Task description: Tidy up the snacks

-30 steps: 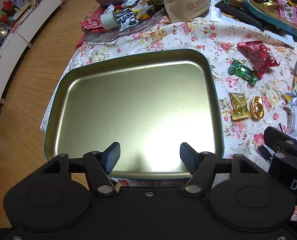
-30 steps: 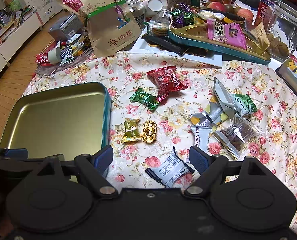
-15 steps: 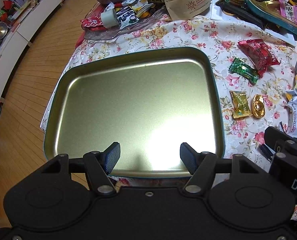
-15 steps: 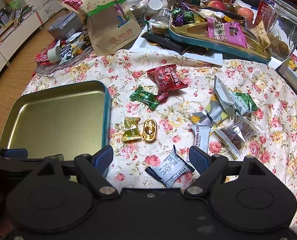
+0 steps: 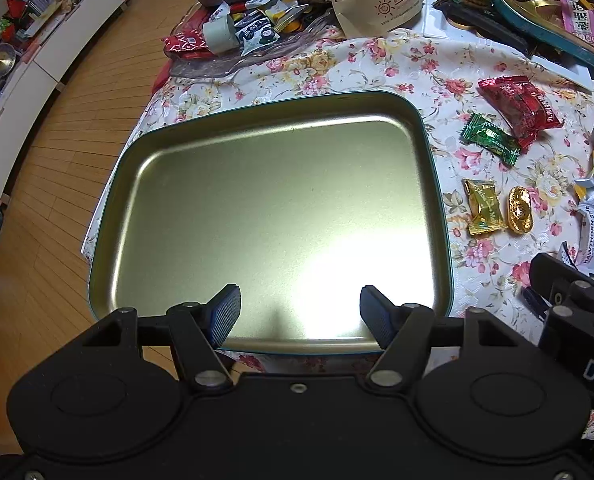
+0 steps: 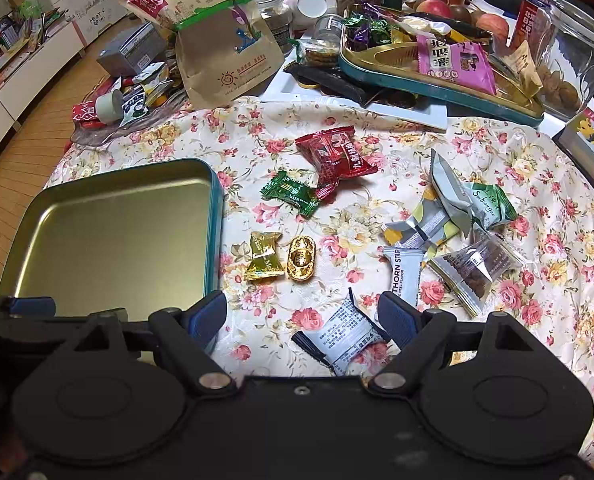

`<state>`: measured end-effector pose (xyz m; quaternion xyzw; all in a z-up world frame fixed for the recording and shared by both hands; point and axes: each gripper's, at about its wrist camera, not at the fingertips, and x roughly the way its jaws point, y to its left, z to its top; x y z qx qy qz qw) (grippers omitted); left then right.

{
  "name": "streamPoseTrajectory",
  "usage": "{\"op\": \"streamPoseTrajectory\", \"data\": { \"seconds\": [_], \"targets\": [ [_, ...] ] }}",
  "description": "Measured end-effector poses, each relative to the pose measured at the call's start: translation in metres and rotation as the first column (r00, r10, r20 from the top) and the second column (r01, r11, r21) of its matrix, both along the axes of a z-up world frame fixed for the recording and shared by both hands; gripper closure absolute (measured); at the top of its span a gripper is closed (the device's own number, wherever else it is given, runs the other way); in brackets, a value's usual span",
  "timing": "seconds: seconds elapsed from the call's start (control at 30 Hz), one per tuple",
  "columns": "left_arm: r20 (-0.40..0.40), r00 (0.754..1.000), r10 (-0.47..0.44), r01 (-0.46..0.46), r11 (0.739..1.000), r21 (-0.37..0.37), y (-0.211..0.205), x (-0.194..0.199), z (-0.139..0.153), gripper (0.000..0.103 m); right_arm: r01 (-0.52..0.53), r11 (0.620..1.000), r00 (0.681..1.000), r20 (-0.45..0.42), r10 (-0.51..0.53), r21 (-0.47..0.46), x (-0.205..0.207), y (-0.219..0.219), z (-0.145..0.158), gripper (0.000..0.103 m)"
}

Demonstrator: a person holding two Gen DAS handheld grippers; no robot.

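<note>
An empty gold tin tray (image 5: 437,184) (image 6: 215,216) with a teal rim lies on the floral cloth at the left. My left gripper (image 5: 300,312) hangs open over its near edge, nothing between the fingers. Loose snacks lie right of the tray: a red packet (image 6: 337,156), a green candy (image 6: 291,194), a gold candy (image 6: 263,256), a gold ingot (image 6: 301,258), a white hawthorn strip (image 6: 405,272), a clear brown-cookie packet (image 6: 475,270) and grey-green packets (image 6: 469,204). My right gripper (image 6: 301,318) is open above a white-and-dark packet (image 6: 343,340).
A second teal tray (image 6: 437,88) full of sweets sits at the back, beside a kraft snack bag (image 6: 221,32), jars (image 6: 569,52) and apples. A glass dish (image 5: 225,52) with tape and packets lies back left. The table's left edge drops to wooden floor (image 5: 57,152).
Both grippers have drawn back slightly toward me, so the tray and snacks sit a little farther up in each view. Neither gripper changed its opening.
</note>
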<state>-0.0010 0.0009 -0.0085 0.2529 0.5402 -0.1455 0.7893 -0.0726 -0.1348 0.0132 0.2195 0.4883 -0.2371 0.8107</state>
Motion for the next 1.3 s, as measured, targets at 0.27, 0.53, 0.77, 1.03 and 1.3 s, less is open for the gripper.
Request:
{"op": "streamPoseTrajectory", "data": {
  "seconds": [0.27, 0.53, 0.77, 1.03, 1.3],
  "targets": [
    [-0.001, 1.0, 0.002, -0.002, 1.0, -0.001, 0.001, 0.0, -0.001, 0.033, -0.004, 1.0, 1.0, -0.003, 0.004, 0.001, 0.001, 0.001, -0.001, 0.016],
    [-0.006, 1.0, 0.004, -0.004, 1.0, -0.008, 0.004, 0.001, 0.0, 0.033, -0.009, 1.0, 1.0, -0.009, 0.009, 0.004, 0.002, 0.002, -0.002, 0.016],
    [-0.017, 1.0, 0.011, -0.012, 1.0, -0.027, 0.001, 0.002, 0.004, 0.033, -0.011, 1.0, 1.0, -0.014, 0.011, 0.001, 0.002, 0.001, -0.003, 0.016],
    [-0.07, 0.997, 0.026, -0.038, 0.984, -0.174, -0.005, 0.006, 0.03, 0.039, 0.014, 0.999, 1.0, 0.01, -0.014, -0.037, -0.007, -0.014, 0.002, 0.02],
    [0.07, 0.997, -0.028, 0.055, 0.905, -0.422, -0.031, -0.011, 0.083, 0.035, 0.223, 0.966, 0.974, 0.081, -0.213, -0.131, -0.048, -0.077, 0.021, 0.024]
  ]
}}
